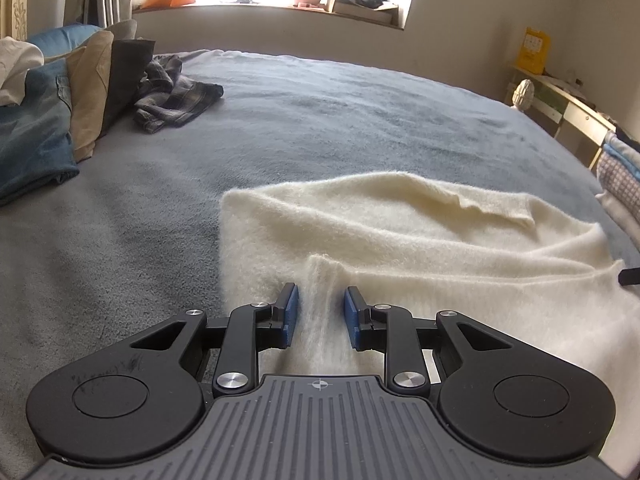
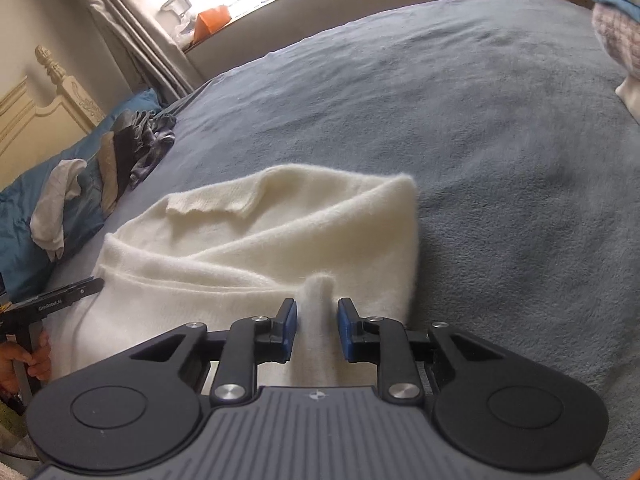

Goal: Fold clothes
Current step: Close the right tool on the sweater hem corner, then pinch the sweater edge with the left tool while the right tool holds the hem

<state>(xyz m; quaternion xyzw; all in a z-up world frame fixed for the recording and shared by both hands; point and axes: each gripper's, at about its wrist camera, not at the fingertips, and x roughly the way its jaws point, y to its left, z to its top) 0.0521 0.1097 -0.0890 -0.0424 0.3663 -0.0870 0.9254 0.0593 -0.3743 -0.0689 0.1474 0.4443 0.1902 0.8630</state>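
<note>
On the grey bed [image 1: 360, 120] lies a cream sweater [image 1: 400, 232], and both the left hand-held gripper [image 1: 321, 312] and the right hand-held gripper [image 2: 317, 326] stand narrowly apart, each pinching a raised fold of its near edge.

Left gripper [image 1: 321, 310] and right gripper [image 2: 317, 322], jaws pinched, angled downward.
</note>
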